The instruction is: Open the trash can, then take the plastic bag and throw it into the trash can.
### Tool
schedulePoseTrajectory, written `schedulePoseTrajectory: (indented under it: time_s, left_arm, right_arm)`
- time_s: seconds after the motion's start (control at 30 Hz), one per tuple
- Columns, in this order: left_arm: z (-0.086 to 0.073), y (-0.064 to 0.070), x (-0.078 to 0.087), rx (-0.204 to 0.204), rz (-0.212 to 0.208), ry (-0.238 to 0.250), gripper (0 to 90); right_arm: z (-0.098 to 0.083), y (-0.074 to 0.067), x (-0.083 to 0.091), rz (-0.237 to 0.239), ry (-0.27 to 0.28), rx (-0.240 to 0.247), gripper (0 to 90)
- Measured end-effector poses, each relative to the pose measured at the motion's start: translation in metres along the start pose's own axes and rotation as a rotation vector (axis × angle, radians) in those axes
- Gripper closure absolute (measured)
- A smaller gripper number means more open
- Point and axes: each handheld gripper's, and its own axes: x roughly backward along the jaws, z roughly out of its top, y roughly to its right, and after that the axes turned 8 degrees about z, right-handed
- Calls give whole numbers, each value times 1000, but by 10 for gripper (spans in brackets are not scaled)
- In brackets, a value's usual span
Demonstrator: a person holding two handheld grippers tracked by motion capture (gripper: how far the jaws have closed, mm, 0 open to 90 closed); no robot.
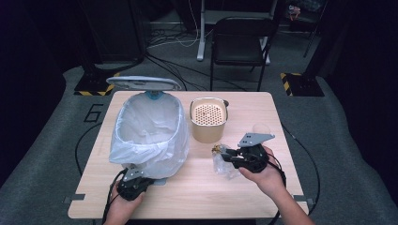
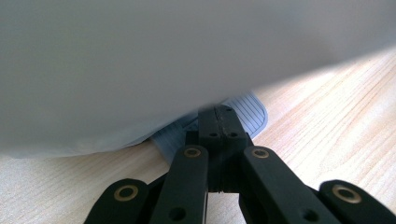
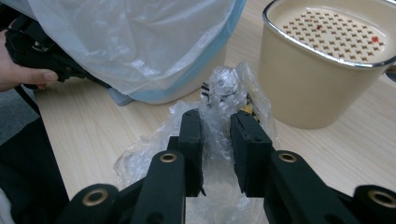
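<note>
Because the wrapper (image 3: 219, 116) is thin, clear, crumpled plastic, it is judged to be very light, soft and springy, likely to slip or unfold if pinched loosely; a hold on the bunched middle, where several folds lie together, is judged safest. It is seen right of the middle of the desk (image 1: 197, 197), just near of the beige pot (image 1: 208, 119) with the perforated insert, and right of the bin (image 1: 150, 131) lined with a white bag (image 3: 140, 42). The right gripper (image 3: 215, 140) is held low over the desk, pointing left towards the bin, its jaws clenched on the bunched plastic; the rest of the wrapper hangs loose below. The left gripper (image 2: 218, 122) is kept at the near left, pointing far, its jaws clenched together with their tips at the blue ribbed pedal (image 2: 243, 114) at the bin's foot. Whether the pedal is pressed cannot be told. The lid (image 1: 143, 83) is seen raised.
</note>
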Motion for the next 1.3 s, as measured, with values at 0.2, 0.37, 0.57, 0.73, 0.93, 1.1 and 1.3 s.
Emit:
schedulePoseTrajectory:
  time_s: [0.2,0.37,0.57,0.73,0.93,1.1,1.3]
  left_arm:
    - [0,0,0,0,-1,0,900]
    - [0,0,0,2,1,0,900]
    - [0,0,0,1,1,1,900]
    - [0,0,0,2,0,1,900]
    - [0,0,0,2,-1,0,900]
    - [0,-1,0,1,-1,0,900]
    - [0,0,0,3,0,0,900]
  right_arm:
    - [14,-2,0,19,0,10,745]
    - [28,-5,3,20,1,32,745]
    - [44,-8,8,38,16,52,745]
    - [55,-11,10,54,24,63,745]
    - [72,-14,11,79,43,81,746]
    - [85,-15,11,88,63,85,746]
    - [103,-16,7,103,80,95,746]
